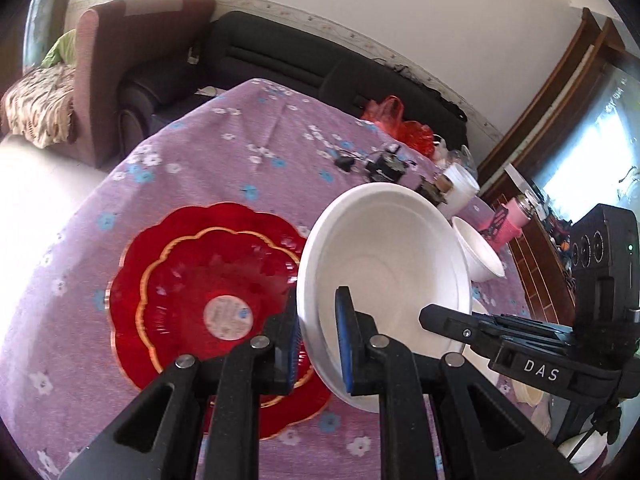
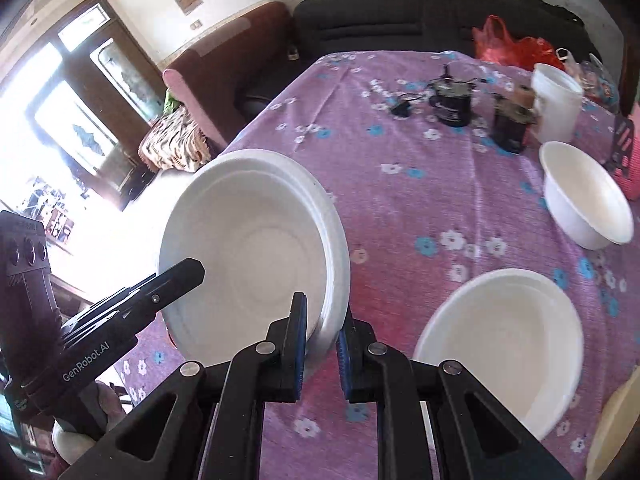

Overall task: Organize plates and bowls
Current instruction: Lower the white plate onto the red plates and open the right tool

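Note:
A stack of two white foam bowls (image 1: 384, 280) is held tilted above the purple flowered tablecloth, also seen in the right wrist view (image 2: 256, 248). My left gripper (image 1: 318, 340) is shut on its left rim. My right gripper (image 2: 322, 344) is shut on its right rim. Each gripper's body shows in the other's view. Red scalloped glass plates (image 1: 208, 292) with gold edges lie stacked on the cloth below and left of the bowls. Two more white bowls sit on the table, one near (image 2: 500, 344) and one farther right (image 2: 584, 196).
At the far table end stand a white cup (image 2: 556, 100), small black devices (image 2: 452, 100), a red plastic bag (image 2: 508, 46) and a pink object (image 1: 508, 224). A dark sofa (image 1: 280, 56) and a maroon armchair (image 1: 132, 60) stand beyond the table.

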Available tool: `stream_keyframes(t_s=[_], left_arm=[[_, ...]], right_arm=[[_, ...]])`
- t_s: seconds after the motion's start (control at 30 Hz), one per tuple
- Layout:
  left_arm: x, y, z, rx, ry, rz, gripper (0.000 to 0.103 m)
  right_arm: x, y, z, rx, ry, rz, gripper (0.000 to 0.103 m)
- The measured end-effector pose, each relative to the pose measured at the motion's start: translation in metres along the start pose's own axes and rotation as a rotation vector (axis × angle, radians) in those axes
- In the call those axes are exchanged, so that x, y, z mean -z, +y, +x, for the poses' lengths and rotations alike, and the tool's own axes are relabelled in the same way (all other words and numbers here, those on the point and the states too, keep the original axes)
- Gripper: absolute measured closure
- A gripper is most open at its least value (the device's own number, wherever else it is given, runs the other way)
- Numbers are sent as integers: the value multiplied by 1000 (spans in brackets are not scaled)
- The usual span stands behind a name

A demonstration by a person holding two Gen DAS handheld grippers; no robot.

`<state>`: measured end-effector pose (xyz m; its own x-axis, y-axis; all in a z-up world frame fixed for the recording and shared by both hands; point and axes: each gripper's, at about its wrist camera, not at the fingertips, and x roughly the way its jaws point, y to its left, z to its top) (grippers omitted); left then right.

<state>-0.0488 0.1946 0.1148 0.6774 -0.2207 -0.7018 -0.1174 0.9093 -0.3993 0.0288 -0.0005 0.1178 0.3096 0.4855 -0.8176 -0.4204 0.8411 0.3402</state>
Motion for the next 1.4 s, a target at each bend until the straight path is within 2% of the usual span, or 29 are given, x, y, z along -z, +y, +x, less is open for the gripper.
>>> stream_keyframes(t_s=[0.13, 0.3, 0.57, 0.7, 0.8, 0.87, 0.97, 1.13, 1.17, 1.2, 1.3, 1.33, 1.4], left_arm=[[0, 42, 3, -45, 13, -63, 88], [1, 77, 22, -99, 51, -106, 88], [3, 91, 39, -137, 84, -130, 87], [5, 95, 43, -154, 83, -138, 84], [4, 94, 45, -136, 86, -127, 72], [3, 90, 47, -128, 88, -108, 60], [2, 84, 47, -131, 78, -83, 51], [2, 85, 41, -99, 64, -100, 43], [1, 86, 37, -92, 55, -103, 40], [1, 86, 34, -89, 46, -106, 39], [0, 87, 20, -77, 14, -120, 34], [0, 87, 16, -73, 6, -122, 34], [0, 84, 5, -71, -19, -121, 34]], right_arm=[[-6, 37, 39, -14, 42, -35, 88], [-8, 54, 86, -18, 96, -33, 88], [-8, 57, 114, -22, 126, -7, 88], [-10, 58, 124, -14, 126, -3, 88], [-10, 63, 126, 17, 107, -20, 87], [-11, 66, 127, 41, 90, -33, 86], [-12, 71, 126, 87, 58, -52, 86], [-10, 74, 125, 136, 29, -70, 84], [-10, 74, 123, 138, 20, -71, 83], [-8, 74, 119, 138, 8, -68, 77], [-6, 72, 108, 119, -36, -45, 56], [-5, 71, 104, 106, -51, -34, 52], [-2, 70, 92, 82, -84, -13, 52]])
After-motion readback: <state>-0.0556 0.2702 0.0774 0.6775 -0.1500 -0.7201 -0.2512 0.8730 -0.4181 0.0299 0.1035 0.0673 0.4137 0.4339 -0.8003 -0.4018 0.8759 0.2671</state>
